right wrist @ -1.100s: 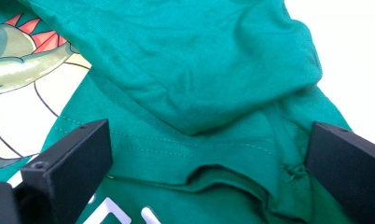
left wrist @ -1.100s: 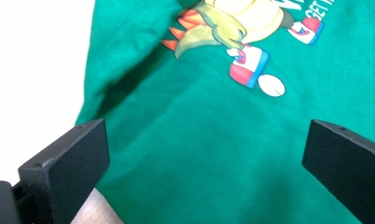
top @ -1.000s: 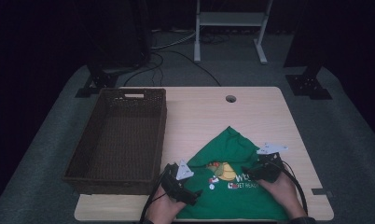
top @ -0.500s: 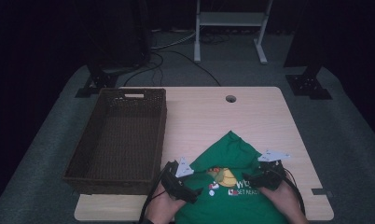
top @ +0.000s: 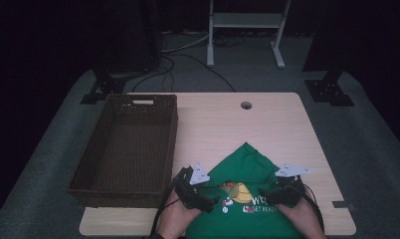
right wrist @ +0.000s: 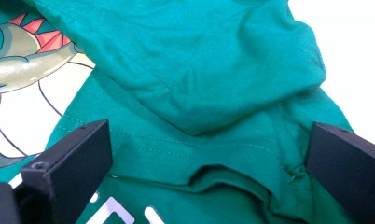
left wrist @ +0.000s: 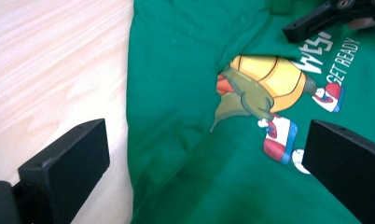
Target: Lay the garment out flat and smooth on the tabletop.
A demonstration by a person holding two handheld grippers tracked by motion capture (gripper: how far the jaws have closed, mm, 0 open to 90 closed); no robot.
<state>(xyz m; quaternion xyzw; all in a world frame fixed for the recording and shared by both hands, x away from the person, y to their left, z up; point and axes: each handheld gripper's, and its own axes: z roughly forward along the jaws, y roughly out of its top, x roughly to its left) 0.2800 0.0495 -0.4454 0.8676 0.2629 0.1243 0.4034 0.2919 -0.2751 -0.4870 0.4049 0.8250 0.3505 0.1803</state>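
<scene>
A green T-shirt (top: pixel 248 167) with a cartoon turtle print (left wrist: pixel 265 86) lies crumpled on the near right part of the wooden table (top: pixel 223 124). My left gripper (top: pixel 208 201) hovers over the shirt's left edge (left wrist: pixel 176 121), jaws wide open with nothing between them. At the shirt's right side my right gripper (top: pixel 267 195) stands open above a folded flap (right wrist: pixel 199 70) and a hemmed edge (right wrist: pixel 213 175). The right gripper's tip (left wrist: pixel 316 18) shows at the top of the left gripper view.
A dark wicker basket (top: pixel 103 164) takes up the table's left side. A cable hole (top: pixel 246 105) sits near the far edge. Bare wood lies between the basket and the shirt. Dark stands and cables are on the floor beyond.
Both hands have drawn back toward the near edge, and the shirt has slid a little that way with them. The grippers stand slightly farther apart.
</scene>
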